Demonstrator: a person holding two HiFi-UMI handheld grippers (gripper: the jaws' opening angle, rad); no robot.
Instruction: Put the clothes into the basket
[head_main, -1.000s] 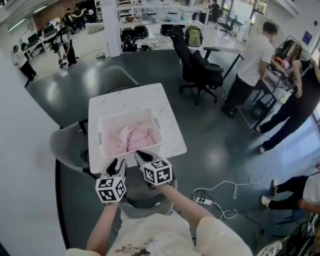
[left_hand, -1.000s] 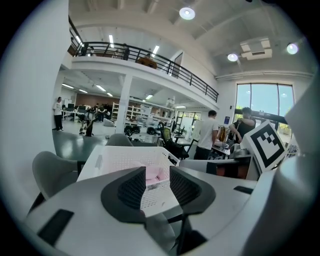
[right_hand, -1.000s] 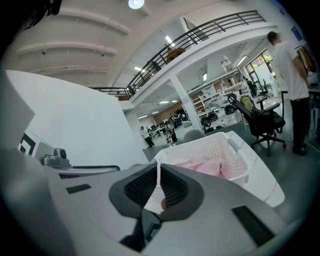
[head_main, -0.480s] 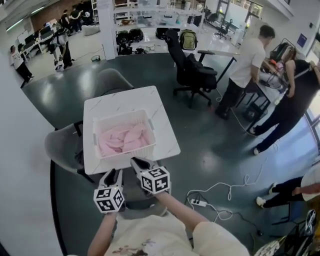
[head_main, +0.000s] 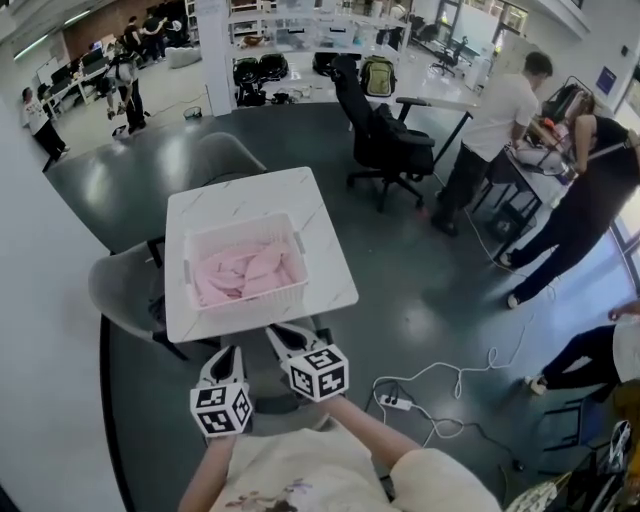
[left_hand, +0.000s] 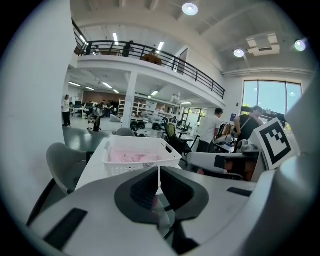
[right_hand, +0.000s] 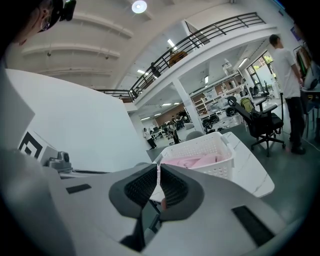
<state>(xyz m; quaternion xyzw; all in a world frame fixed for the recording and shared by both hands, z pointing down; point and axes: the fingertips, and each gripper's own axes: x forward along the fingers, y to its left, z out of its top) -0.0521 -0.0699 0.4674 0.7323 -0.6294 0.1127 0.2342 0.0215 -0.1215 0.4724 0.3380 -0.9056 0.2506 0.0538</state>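
A white slatted basket (head_main: 296, 243) sits on a white marble table (head_main: 250, 198) and holds pink clothes (head_main: 243, 274). Both grippers hover off the table's near edge, short of the basket. My left gripper (head_main: 228, 354) has just been closing, and its jaws now meet with nothing between them. My right gripper (head_main: 284, 333) is also shut and empty. The left gripper view shows the basket (left_hand: 141, 165) and the pink clothes (left_hand: 127, 156) beyond the shut left gripper (left_hand: 159, 175). In the right gripper view the basket (right_hand: 216, 169) with the clothes (right_hand: 192, 161) lies past the shut right gripper (right_hand: 158, 172).
Grey chairs stand at the table's left (head_main: 122, 292) and far side (head_main: 224, 155). A black office chair (head_main: 392, 140) and several people (head_main: 495, 130) are at the right. A white cable and power strip (head_main: 398, 401) lie on the dark floor near my right.
Both grippers have drawn back from the basket's near rim toward me, and now hang past the table edge. The basket and the clothes have stayed put.
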